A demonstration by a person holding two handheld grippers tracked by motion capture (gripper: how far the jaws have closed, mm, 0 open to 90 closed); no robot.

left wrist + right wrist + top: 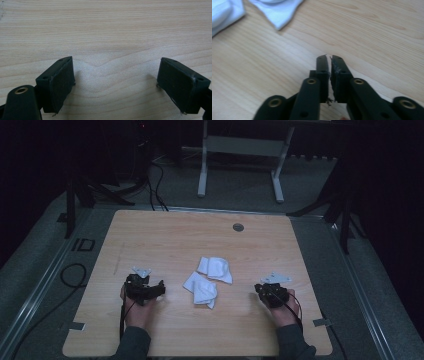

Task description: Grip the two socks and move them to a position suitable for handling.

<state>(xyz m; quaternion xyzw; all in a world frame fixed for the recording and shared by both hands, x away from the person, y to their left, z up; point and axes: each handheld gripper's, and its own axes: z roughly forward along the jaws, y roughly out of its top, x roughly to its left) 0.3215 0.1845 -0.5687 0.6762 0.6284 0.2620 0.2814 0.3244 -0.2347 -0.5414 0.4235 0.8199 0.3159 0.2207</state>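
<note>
Two hand-held grippers rest on a wooden counter with two white cloths between them

The left gripper (116,82) sits low over bare wood grain with its jaws spread wide apart and nothing between them; in the high view the left gripper (145,287) points toward the cloths on its right. The right gripper (329,75) has its jaws pressed together with only a thin slit between them, holding nothing, and the near cloth (278,11) lies ahead of it and to its left, a pointed corner aimed back at the jaws. From above, the near cloth (201,289) is crumpled with no clear long axis, and the far cloth (215,269) touches it on the side away from the hands, running slantwise on the counter (175,235)
</note>
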